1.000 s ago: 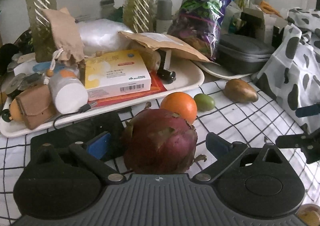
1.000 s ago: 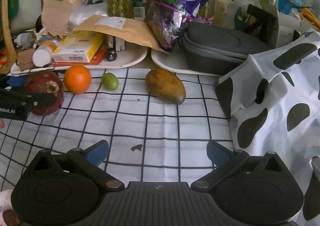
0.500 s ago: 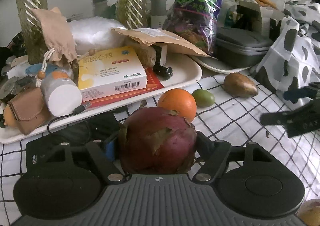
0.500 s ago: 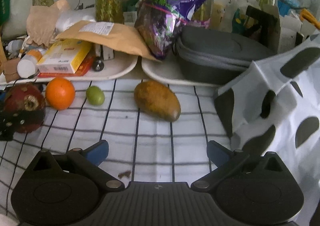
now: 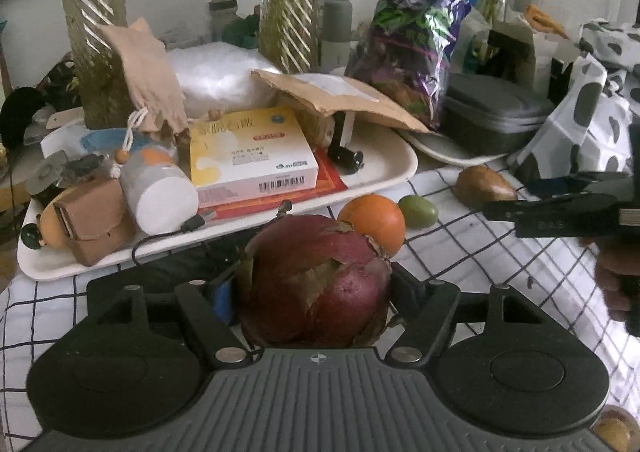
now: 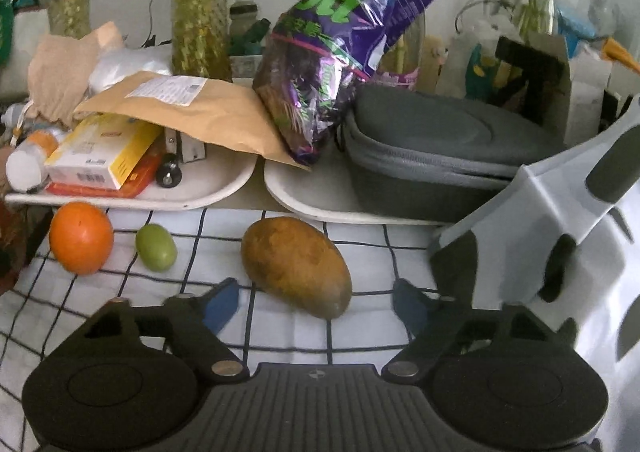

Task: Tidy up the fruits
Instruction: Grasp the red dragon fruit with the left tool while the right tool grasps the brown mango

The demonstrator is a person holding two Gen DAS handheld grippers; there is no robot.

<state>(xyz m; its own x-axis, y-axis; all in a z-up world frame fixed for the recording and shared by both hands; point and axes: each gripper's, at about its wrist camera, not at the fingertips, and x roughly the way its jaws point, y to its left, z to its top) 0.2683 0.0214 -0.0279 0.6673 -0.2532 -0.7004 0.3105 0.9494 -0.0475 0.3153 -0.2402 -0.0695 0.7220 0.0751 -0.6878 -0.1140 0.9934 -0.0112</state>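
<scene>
Fingers (image 5: 222, 298) of my left gripper (image 5: 316, 292) clamped the dragon fruit (image 5: 316, 280); right gripper (image 6: 312, 302) stood wide, mango (image 6: 296, 266) between its tips.

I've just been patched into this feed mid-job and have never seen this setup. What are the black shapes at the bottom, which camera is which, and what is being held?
No robot arm here: a person holds a two-finger gripper in each hand, with a fisheye camera on each looking forward along its fingers. The black shapes are the grippers' own bodies.

The left wrist view shows the left gripper shut on a dark red, scaly dragon fruit.

The right wrist view shows the right gripper open and holding nothing, its blue-tipped fingers either side of a brown oval fruit.

On the white black-checked cloth also lie a round orange and a small green fruit. Cluttered white trays stand behind.
</scene>
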